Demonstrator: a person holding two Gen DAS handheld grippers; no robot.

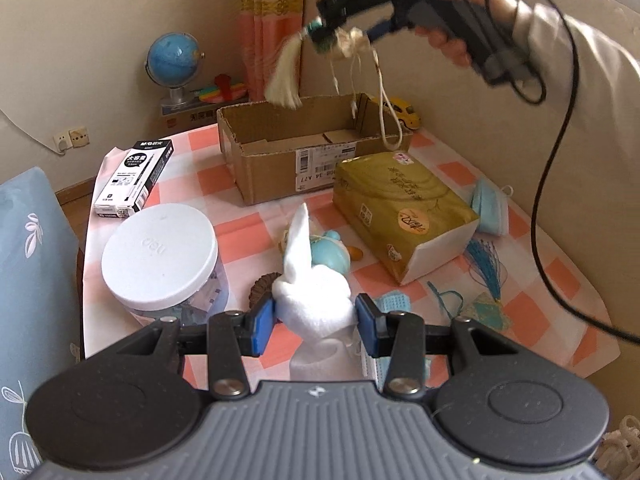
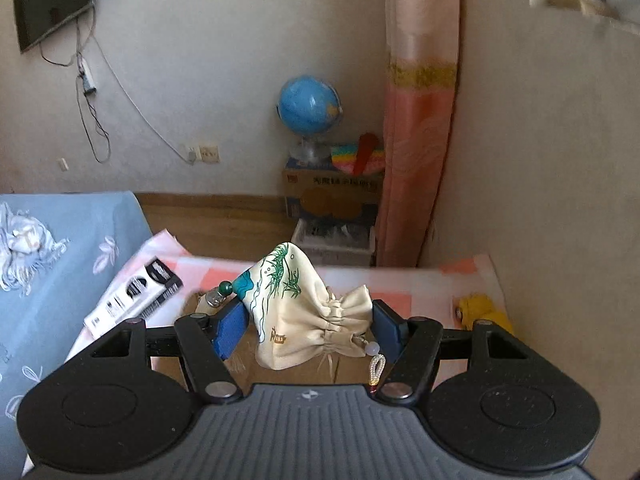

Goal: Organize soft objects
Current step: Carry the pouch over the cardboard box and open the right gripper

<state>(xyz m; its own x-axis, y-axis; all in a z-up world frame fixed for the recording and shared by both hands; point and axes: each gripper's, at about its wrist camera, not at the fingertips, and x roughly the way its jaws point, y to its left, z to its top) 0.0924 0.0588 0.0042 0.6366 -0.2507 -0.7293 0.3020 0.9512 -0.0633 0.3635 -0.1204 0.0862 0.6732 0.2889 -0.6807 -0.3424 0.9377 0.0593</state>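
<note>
My left gripper (image 1: 315, 320) is shut on a white sock (image 1: 312, 296) just above the checked tablecloth (image 1: 248, 228). My right gripper (image 2: 308, 328) is shut on a cream drawstring pouch (image 2: 304, 312) with green bamboo print. In the left wrist view the right gripper (image 1: 340, 36) holds the pouch (image 1: 348, 42), its white tassel (image 1: 284, 76) and cords hanging, above the open cardboard box (image 1: 280, 160). A blue plush toy (image 1: 332, 252) lies behind the sock. A blue face mask (image 1: 490, 208) and teal tassel pieces (image 1: 486, 268) lie at the right.
A gold tissue pack (image 1: 400, 208) lies in front of the box. A white-lidded jar (image 1: 160, 256) and a black pen box (image 1: 136, 176) are at the left. A yellow toy car (image 1: 404, 112) sits behind the box. A blue bed (image 2: 60, 260) borders the table's left.
</note>
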